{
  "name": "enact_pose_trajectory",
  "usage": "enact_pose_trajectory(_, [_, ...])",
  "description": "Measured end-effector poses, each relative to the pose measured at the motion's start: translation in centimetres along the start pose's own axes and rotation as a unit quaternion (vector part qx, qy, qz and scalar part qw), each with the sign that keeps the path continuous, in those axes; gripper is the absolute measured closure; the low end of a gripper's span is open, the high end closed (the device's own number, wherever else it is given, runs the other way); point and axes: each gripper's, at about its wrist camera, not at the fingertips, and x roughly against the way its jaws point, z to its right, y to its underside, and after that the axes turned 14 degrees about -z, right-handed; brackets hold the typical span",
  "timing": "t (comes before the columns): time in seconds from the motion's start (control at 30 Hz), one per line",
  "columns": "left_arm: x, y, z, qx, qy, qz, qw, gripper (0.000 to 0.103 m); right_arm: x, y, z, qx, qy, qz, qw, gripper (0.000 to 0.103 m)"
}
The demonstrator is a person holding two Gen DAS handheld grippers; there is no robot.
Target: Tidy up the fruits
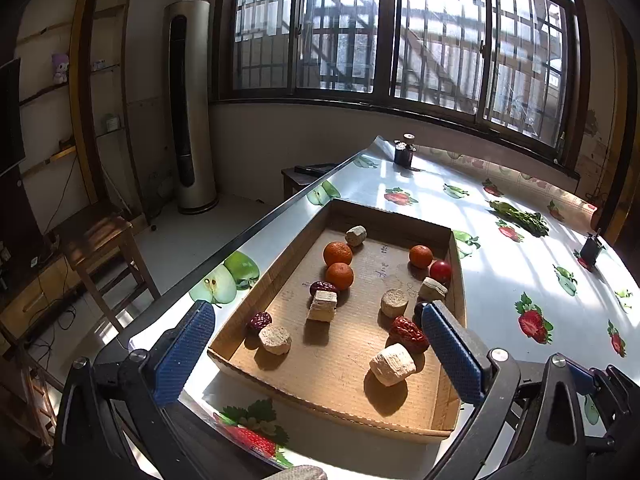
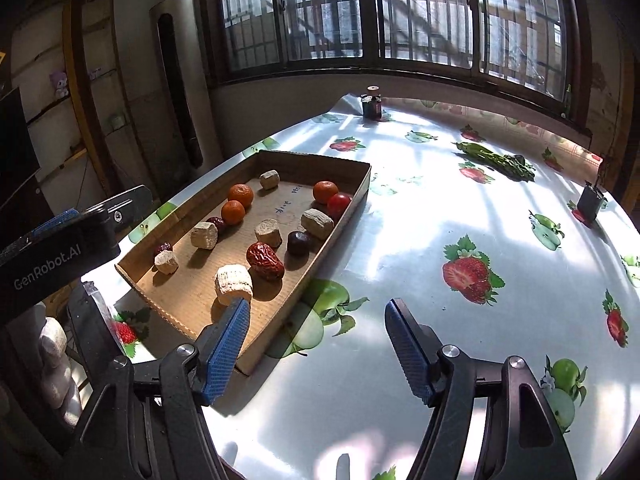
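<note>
A shallow cardboard tray [image 1: 276, 264] [image 2: 348, 204] lies on the table. It holds three oranges [image 1: 338, 253] [image 2: 241, 195], a red tomato [image 1: 440, 271] [image 2: 338, 203], red dates [image 1: 408, 334] [image 2: 264, 260], a dark fruit [image 2: 299, 242] and several pale cylinder pieces [image 1: 392, 363] [image 2: 233, 283]. My left gripper [image 1: 316, 322] is open and empty, its jaws spread across the tray's near end. My right gripper [image 2: 318, 312] is open and empty above the tray's near right corner. The left gripper's body shows at the left of the right wrist view.
The table has a glossy fruit-print cloth [image 2: 464, 272]. A bunch of green vegetables [image 1: 520, 216] [image 2: 496, 160] lies far right. A dark jar [image 1: 404, 152] [image 2: 372, 106] stands at the far edge. A small black object [image 2: 591, 202] sits right. A wooden chair [image 1: 104, 248] stands left.
</note>
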Motion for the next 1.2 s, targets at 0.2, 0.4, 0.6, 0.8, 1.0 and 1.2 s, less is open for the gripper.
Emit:
enact_pose_trajectory(0.2, [-0.9,0.1,0.1,-0.005,0.005,-0.015,0.9999,0.000,-0.6,0.0,-0.1,0.001,0.001,-0.008,1.000,0.028])
enact_pose_trajectory(0.4, [-1.3,0.1,0.1,-0.006,0.008,-0.022,0.9997,0.000,-1.1,-0.1,-0.3,0.003,0.002,-0.016,1.000,0.028])
enact_pose_trajectory(0.6, [-1.7,0.2,0.1,-0.008,0.012,-0.030,0.9994,0.000,-1.3,-0.2,-0.5,0.005,0.003,-0.020,1.000,0.028])
enact_pose_trajectory(0.8, [-2.1,0.3,0.1,-0.007,0.012,-0.035,0.9993,0.000,-1.5,-0.2,-0.8,0.008,0.005,-0.024,1.000,0.027])
enact_pose_trajectory(1.0, [-2.9,0.3,-0.1,-0.006,0.014,-0.045,0.9989,0.000,-1.7,-0.4,-1.3,0.019,0.008,-0.026,0.999,0.027])
enact_pose_trajectory(1.2, [-3.0,0.2,0.0,-0.007,0.013,-0.046,0.9988,0.000,-1.9,-0.7,-1.9,0.029,0.011,-0.029,0.999,0.026])
